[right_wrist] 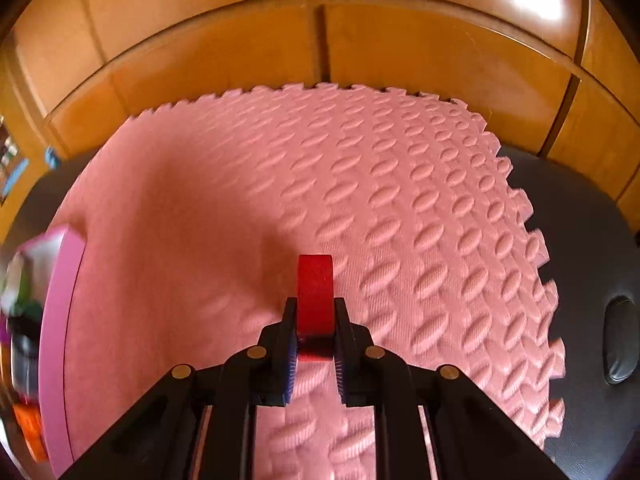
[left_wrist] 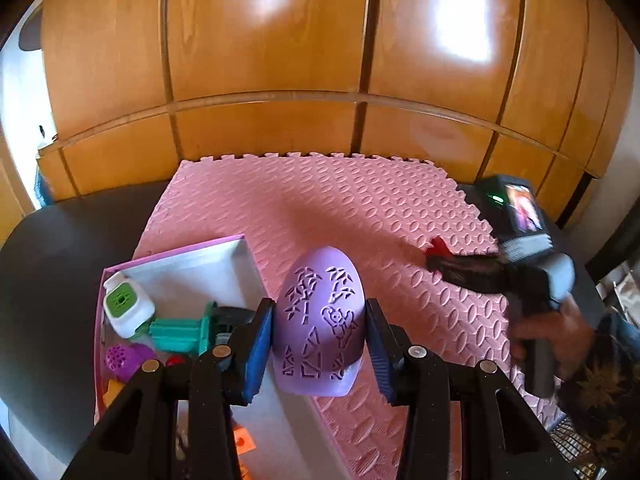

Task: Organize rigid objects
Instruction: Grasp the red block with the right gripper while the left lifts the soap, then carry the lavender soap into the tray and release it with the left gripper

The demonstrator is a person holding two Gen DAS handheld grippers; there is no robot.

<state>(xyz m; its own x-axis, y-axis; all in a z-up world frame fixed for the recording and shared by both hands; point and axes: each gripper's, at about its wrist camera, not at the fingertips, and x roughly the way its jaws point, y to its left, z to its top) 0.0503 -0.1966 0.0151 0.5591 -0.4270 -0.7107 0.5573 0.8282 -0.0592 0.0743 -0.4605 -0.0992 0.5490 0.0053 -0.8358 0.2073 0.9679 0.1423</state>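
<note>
My left gripper [left_wrist: 319, 330] is shut on a purple egg-shaped toy [left_wrist: 321, 322] with cut-out patterns, held above the right edge of a pink-rimmed box [left_wrist: 176, 254]. The box holds several toys: a white and green piece [left_wrist: 126, 308], a teal piece [left_wrist: 182, 330], a purple piece [left_wrist: 122, 360]. My right gripper [right_wrist: 315, 312] is shut on a red block [right_wrist: 315, 292] above the pink foam mat [right_wrist: 280, 184]. In the left wrist view the right gripper [left_wrist: 434, 252] shows blurred at the right with the red block [left_wrist: 438, 246].
The pink foam mat [left_wrist: 340, 208] lies on a dark tabletop [left_wrist: 72, 260]. Wooden cabinet doors [left_wrist: 264, 40] stand behind. The box [right_wrist: 60, 320] appears at the left edge of the right wrist view. A dark oval object [right_wrist: 620, 340] lies on the tabletop at the right.
</note>
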